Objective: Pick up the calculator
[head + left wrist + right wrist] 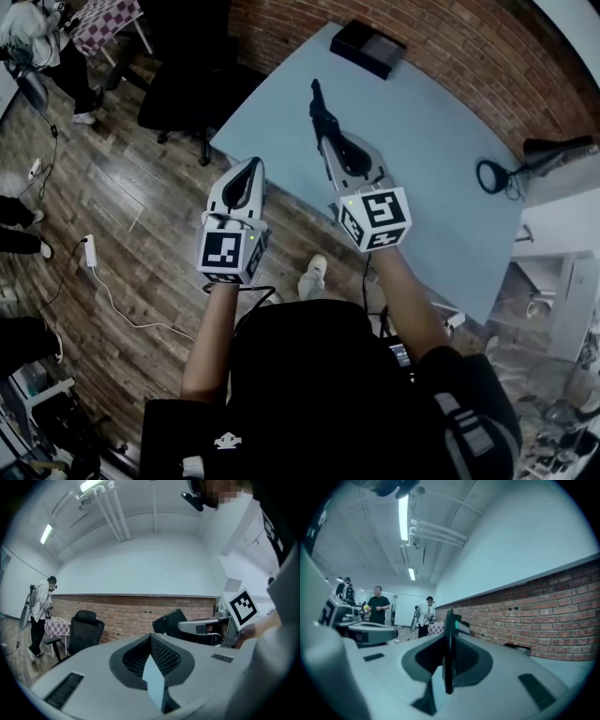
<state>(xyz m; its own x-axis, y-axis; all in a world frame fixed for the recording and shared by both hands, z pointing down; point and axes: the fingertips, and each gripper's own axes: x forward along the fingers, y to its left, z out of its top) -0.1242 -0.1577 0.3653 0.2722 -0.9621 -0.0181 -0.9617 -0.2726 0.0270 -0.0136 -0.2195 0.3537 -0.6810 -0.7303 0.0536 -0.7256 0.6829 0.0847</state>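
Observation:
The calculator (317, 103) is a thin dark slab that sticks out forward from my right gripper (330, 141), above the near edge of the blue-grey table (431, 131). In the right gripper view the calculator (449, 648) stands edge-on between the jaws, and the right gripper (449, 667) is shut on it. My left gripper (251, 171) hangs to the left over the wooden floor, beside the table. Its jaws meet at the tip and hold nothing. In its own view the left gripper (151, 639) points level toward the brick wall.
A black box (367, 47) lies on the table's far corner, and a black ring-shaped lamp (492, 175) at its right edge. A black office chair (187, 84) stands left of the table. People stand at the far left, near a chequered table (105, 19). A cable with an adapter (89, 248) lies on the floor.

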